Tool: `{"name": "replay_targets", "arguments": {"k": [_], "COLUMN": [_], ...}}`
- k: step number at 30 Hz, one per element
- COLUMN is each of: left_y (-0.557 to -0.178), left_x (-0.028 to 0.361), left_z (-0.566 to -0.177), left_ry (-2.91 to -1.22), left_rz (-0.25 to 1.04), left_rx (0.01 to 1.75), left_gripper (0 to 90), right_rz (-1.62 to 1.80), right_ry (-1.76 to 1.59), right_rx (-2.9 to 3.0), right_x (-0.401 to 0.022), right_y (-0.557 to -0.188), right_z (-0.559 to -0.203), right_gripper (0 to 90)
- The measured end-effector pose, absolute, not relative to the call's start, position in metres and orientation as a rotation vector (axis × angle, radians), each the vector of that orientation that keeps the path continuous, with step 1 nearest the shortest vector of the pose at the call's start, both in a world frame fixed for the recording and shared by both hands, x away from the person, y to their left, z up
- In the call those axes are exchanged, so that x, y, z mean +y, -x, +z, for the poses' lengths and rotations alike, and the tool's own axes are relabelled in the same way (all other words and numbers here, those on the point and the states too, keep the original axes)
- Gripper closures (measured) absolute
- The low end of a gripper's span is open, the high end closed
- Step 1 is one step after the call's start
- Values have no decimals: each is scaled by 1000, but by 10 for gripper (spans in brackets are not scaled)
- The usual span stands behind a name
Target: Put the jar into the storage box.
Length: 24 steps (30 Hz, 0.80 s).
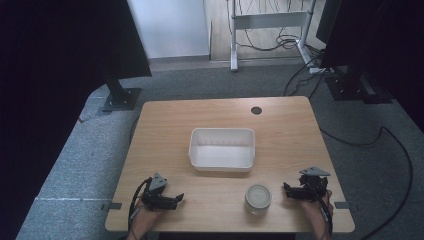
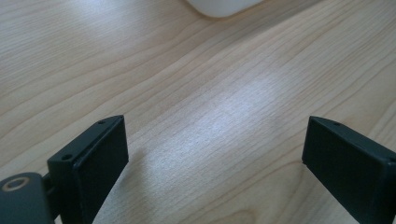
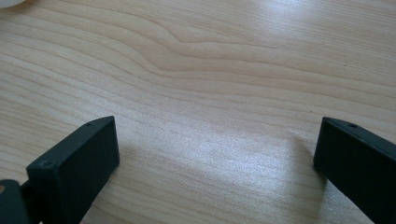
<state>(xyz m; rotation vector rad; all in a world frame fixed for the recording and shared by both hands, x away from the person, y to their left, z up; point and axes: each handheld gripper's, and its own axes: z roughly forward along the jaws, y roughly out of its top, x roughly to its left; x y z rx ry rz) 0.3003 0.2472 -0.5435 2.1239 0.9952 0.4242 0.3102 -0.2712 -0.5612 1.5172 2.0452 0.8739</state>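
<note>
Desk: one light wooden desk (image 1: 165, 125), with a single round dark hole (image 1: 256, 110) seen near its far edge.
Tub: one white rectangular tub (image 1: 222, 161), set roughly mid-desk, nothing seen inside it. A white corner of it (image 2: 224, 6) is caught at the top of the left gripper view.
Jar: one clear jar with a pale lid (image 1: 258, 198), stood upright near the front edge, just in front of the tub's right corner. It's parked between the two tools, closer to the right one, touched by neither.
Tools: two counted, one per hand.
Left tool (image 1: 178, 198): held low at the front-left of the desk, jaws spread wide, nothing gripped; just bare wood is seen between them (image 2: 215, 154).
Right tool (image 1: 286, 188): held at the front-right, pointed toward the jar, jaws likewise wide apart (image 3: 217, 158), nothing gripped or touched.
</note>
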Motion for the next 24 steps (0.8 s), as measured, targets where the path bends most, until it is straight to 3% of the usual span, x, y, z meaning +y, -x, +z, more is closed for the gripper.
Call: {"name": "replay_targets", "arguments": {"k": [24], "left_y": [-287], "left_x": [219], "left_z": [-522], "left_ry": [-2101], "left_rz": [373], "left_rx": [871], "left_gripper": [65], "right_rz": [874], "right_ry": [-1518], "right_rx": [2045], "right_x": [-271], "right_y": [-310], "right_z": [-561], "right_gripper": [0]}}
